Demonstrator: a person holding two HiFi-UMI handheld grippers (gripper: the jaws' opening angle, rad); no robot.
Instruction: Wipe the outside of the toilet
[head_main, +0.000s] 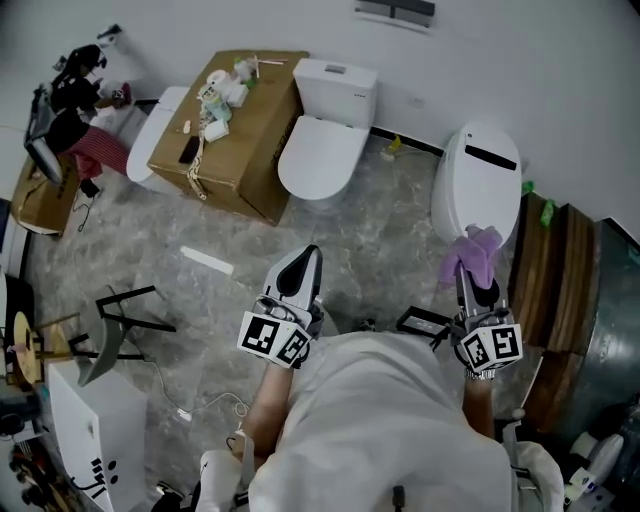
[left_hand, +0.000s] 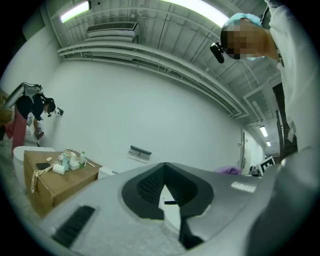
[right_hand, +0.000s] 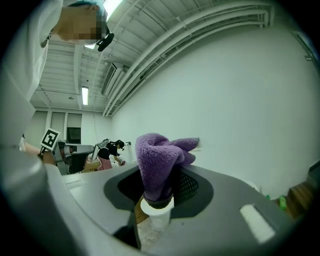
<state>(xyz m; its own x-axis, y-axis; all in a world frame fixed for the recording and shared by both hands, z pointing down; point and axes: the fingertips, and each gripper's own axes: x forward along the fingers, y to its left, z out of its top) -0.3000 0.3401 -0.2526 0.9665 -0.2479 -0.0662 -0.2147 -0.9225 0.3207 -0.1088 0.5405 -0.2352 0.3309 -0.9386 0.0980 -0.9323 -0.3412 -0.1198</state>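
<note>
Purple cloth (head_main: 478, 250) sits bunched in the right gripper (head_main: 478, 277), whose jaws are pressed on its lower part, while the loose top stands up above them. In the right gripper view the cloth (right_hand: 160, 160) covers the middle of the gripper (right_hand: 159, 192), and under it only a small white rounded shape shows; I cannot tell what it is. The toilet (head_main: 478, 175) with the closed lid and the dark slot stands near the wall. In the head view the cloth overlaps the near end of this toilet, but contact or a gap cannot be judged from there. The left gripper (head_main: 310, 253) is well to the left of the toilet, over the grey floor (head_main: 390, 230), with its jaws brought together and nothing between them. In its own view the left gripper (left_hand: 165, 167) leaves only a thin triangular opening below the tips, and a white piece with a dark slot is seen through it. A second toilet (head_main: 325, 140) stands further left of the toilet, and beyond it is a cardboard box (head_main: 235, 130) with small items on top, too small to name. A third toilet (head_main: 155, 140) is mostly hidden behind this box. Wooden boards (head_main: 560, 290) lean just right of the toilet, cut off by the frame edge.
</note>
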